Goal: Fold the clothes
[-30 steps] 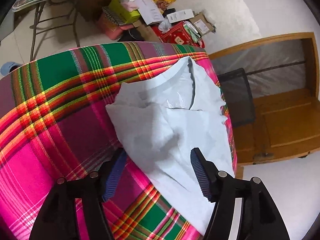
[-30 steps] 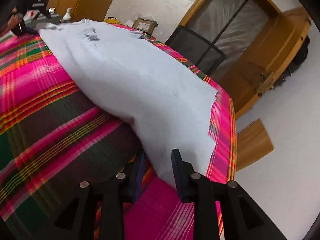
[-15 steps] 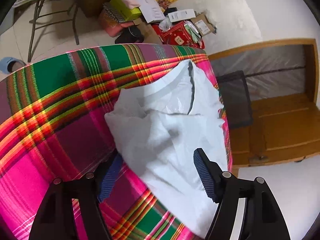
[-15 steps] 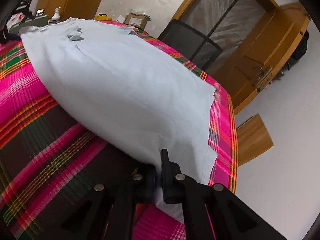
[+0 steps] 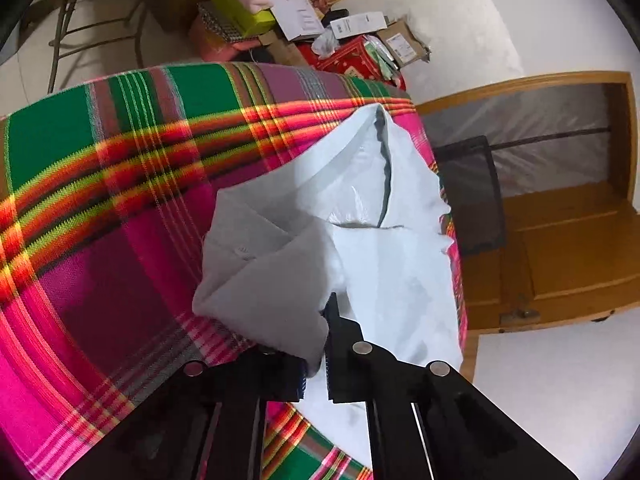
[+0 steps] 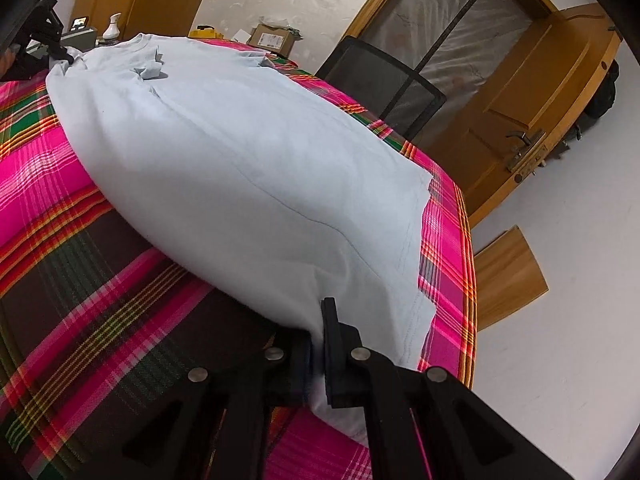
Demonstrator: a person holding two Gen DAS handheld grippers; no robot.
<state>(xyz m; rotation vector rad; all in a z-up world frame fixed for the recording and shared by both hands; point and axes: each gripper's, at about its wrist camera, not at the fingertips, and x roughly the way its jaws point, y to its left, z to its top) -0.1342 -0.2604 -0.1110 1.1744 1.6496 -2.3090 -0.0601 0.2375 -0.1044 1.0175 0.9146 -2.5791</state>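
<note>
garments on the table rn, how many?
1: a pale t-shirt lying on the plaid tablecloth, toward the side by the black chair. Left gripper pinches its sleeve end, right gripper its hem corner. No others visible.

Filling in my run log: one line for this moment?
left gripper: shut on shirt sleeve end | right gripper: shut on shirt hem | shirt on plaid cloth

tablecloth (image 5: 104,264) edge cropped, left pad hidden
</note>
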